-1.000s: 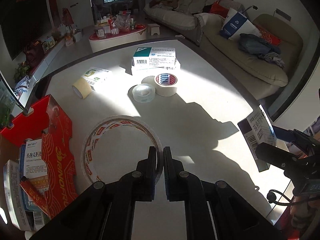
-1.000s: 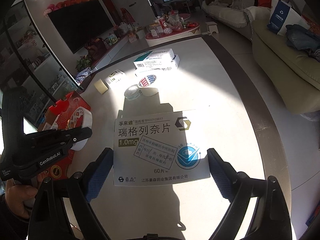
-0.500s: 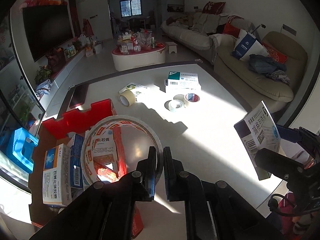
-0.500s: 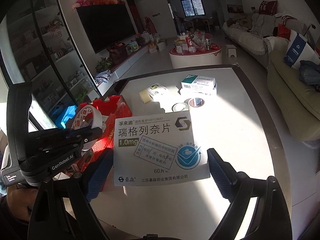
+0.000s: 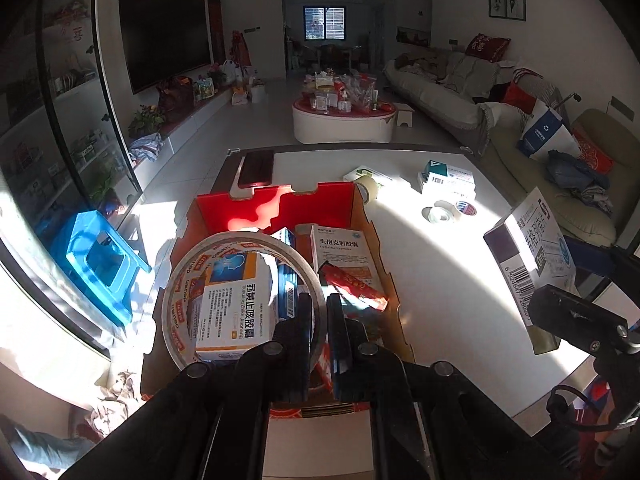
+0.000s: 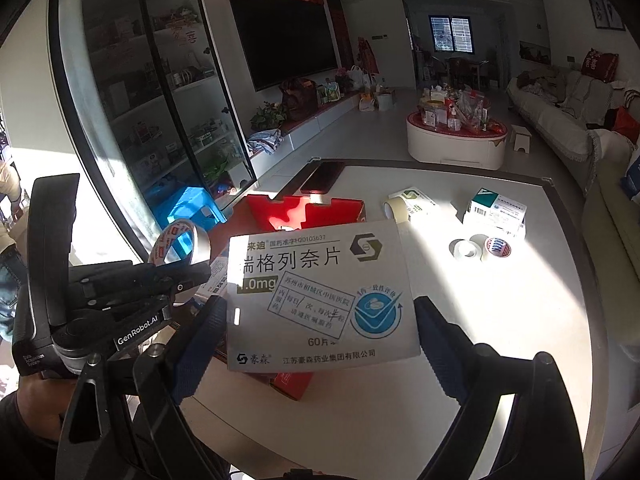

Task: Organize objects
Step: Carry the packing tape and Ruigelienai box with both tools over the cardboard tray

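My left gripper (image 5: pixel 319 312) is shut on the rim of a large clear tape roll (image 5: pixel 224 256) with red print and holds it above the open red cardboard box (image 5: pixel 280 204), which holds several medicine boxes (image 5: pixel 232 304). The roll also shows in the right wrist view (image 6: pixel 176 240). My right gripper (image 6: pixel 320 320) is shut on a white medicine box (image 6: pixel 320 292) with Chinese print, held in the air to the right of the red box (image 6: pixel 320 210). That medicine box shows at the right in the left wrist view (image 5: pixel 532 248).
On the white table (image 5: pixel 440 280) lie a beige tape roll (image 5: pixel 368 188), a clear tape roll (image 5: pixel 438 215), a red-print tape roll (image 5: pixel 466 208), stacked medicine boxes (image 5: pixel 450 178) and a phone (image 5: pixel 256 168). A blue stool (image 5: pixel 100 264) stands at the left on the floor.
Both grippers have risen and tilted up. My left gripper has carried the tape roll left, from over the table to over the red box. The right gripper has followed with its medicine box.
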Demonstrator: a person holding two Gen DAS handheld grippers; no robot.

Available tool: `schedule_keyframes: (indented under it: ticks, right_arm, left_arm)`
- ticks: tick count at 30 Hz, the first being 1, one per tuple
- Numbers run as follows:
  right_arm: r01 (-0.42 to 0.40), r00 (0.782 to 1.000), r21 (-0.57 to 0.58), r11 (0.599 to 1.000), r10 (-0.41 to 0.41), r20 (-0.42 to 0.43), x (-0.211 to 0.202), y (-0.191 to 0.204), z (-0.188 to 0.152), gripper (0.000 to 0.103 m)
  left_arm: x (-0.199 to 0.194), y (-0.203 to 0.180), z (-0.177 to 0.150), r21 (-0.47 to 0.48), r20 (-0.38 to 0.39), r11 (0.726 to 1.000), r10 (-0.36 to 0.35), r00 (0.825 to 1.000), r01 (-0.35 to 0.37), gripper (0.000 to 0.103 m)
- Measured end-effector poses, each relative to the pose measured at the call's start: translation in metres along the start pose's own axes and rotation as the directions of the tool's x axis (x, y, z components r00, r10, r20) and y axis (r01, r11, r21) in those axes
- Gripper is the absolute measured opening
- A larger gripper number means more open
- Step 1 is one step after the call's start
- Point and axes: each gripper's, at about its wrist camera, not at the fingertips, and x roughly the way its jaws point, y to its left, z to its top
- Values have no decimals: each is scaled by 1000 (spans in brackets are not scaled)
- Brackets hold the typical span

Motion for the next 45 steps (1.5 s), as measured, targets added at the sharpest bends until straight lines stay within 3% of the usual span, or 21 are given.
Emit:
schedule_keyframes:
  ticks: [14, 24, 35, 45]
  right_arm:
    - [2, 999, -69, 998, 1, 43, 12, 59, 4, 92]
    - [5, 998, -86, 996, 1, 63, 29, 66, 9, 92]
    - [-10, 1000, -93, 996, 11, 14, 88, 63, 50, 92]
    - [-1, 999, -72, 997, -2, -54, 135, 59, 55, 92]
  left_arm:
    - [-9, 54, -13, -95, 25, 995, 20, 999, -18, 6]
    - [-14, 76, -10, -152, 86, 987, -38, 996, 50, 7]
    - [37, 77, 20, -119, 40, 991, -51, 998, 56, 7]
    - [73, 82, 17, -134, -33, 990, -53, 998, 49, 8]
